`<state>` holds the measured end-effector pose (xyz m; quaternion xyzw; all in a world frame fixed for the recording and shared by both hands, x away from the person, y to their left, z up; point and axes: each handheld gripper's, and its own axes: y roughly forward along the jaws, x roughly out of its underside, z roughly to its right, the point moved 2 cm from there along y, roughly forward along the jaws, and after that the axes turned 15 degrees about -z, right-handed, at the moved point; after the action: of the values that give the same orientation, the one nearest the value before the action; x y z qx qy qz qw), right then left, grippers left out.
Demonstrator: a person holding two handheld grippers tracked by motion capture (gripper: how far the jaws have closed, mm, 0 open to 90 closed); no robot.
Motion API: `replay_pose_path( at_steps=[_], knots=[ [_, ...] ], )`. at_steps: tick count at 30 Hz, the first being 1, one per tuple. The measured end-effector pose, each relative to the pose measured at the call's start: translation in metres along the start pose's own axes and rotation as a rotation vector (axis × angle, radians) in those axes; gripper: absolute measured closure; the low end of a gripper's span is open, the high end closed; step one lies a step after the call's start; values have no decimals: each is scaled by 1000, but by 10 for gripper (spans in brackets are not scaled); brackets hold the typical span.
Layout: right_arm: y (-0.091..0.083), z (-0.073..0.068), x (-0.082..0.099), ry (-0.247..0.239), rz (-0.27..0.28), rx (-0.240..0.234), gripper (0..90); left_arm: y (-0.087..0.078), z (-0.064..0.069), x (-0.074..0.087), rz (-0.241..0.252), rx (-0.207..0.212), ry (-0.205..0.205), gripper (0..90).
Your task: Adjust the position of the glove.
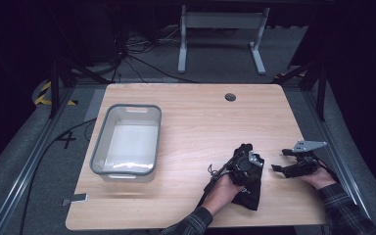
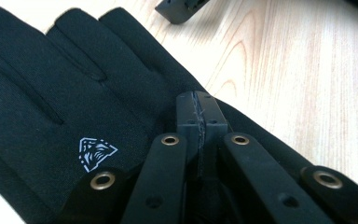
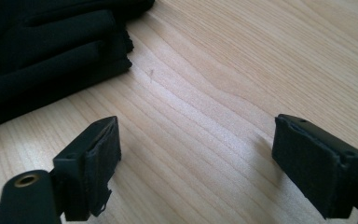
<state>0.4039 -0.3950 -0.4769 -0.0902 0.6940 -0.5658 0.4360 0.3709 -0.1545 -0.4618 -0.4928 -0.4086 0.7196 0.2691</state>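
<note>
Over black glove [image 2: 74, 107] | left tongs [image 2: 200, 116] closed, angled down | right tongs [image 3: 196, 154] open, low over table [image 3: 242, 65]

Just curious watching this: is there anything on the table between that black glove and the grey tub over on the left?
Nothing visible. The glove lies near the front edge under the left gripper, whose jaws are shut. Between it and the tub there is only bare wooden table. The right gripper, jaws open, sits on the glove's other side.

The glove [image 2: 74, 93] is matt black knit cloth – finely ribbed, with a pale printed emblem. The desk [image 1: 196, 117] is smooth light woodgrain (faint sheen); the bin [image 1: 127, 139] looks like plastic.
</note>
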Motion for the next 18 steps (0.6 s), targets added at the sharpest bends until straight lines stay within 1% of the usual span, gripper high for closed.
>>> replay_pose_path(
  at_steps=[2, 4, 5, 6, 7, 8, 9, 10, 11, 12, 13, 14, 15, 17, 18],
  knots=[
    [0, 0, 0, 0, 0, -1, 161, -4, 3, 0, 16, 30, -6, 899],
    [0, 0, 0, -1, -1, 1, 161, -9, 14, -2, 31, 67, 12, 899],
    [0, 0, 0, 0, 0, 0, 161, -9, 14, -2, 31, 67, 12, 899],
    [0, 0, 0, 0, 0, 0, 161, -9, 20, -3, 36, 79, 22, 899],
    [0, 0, 0, 0, -1, 0, 161, -9, 27, -4, 28, 96, 44, 899],
    [0, 0, 0, 0, -1, 1, 161, -7, 31, -4, 20, 118, 48, 899],
    [0, 0, 0, -1, 0, 1, 161, -6, 34, -3, 15, 119, 46, 899],
    [0, 0, 0, 0, -1, 0, 161, -3, 35, -3, 0, 124, 54, 899],
    [0, 0, 0, 0, -1, 1, 161, -3, 35, -3, 0, 124, 54, 898],
    [0, 0, 0, 0, -1, 1, 161, 1, 36, -2, -16, 124, 57, 898],
    [0, 0, 0, 0, -1, 0, 161, 8, 38, 1, -32, 136, 52, 899],
    [0, 0, 0, 0, 0, 1, 161, 10, 38, 1, -43, 135, 50, 899],
    [0, 0, 0, 0, 0, 1, 161, 10, 38, 1, -43, 135, 50, 899],
    [0, 0, 0, 0, 0, 1, 161, 9, 39, 3, -59, 116, 58, 899],
    [0, 0, 0, 1, 0, 0, 161, 7, 39, 5, -69, 107, 55, 899]
  ],
)
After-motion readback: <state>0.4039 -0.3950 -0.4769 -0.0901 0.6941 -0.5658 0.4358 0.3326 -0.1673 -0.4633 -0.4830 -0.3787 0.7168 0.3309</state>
